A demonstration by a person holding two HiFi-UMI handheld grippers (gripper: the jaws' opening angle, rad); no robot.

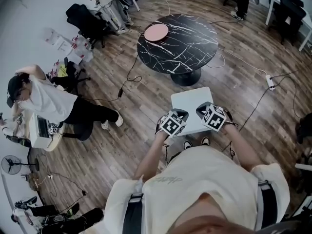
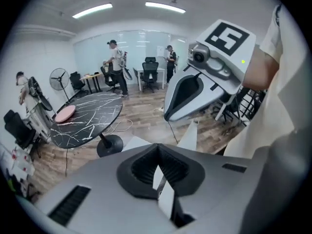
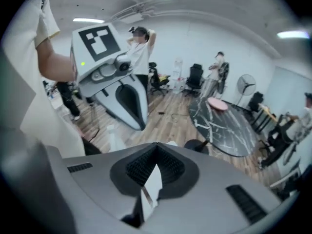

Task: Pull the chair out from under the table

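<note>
We kept the left gripper and right gripper fingers clenched on the white chair's near edge (frame centre), just below the black marble counter.

Jaws of right gripper pinched on edge of white chair, nearer than marble table; left gripper left of table (pink disc lies on tabletop).

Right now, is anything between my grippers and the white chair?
Nothing visible does. The left gripper and right gripper, both shut and empty, are over the near edge of the white chair.
</note>
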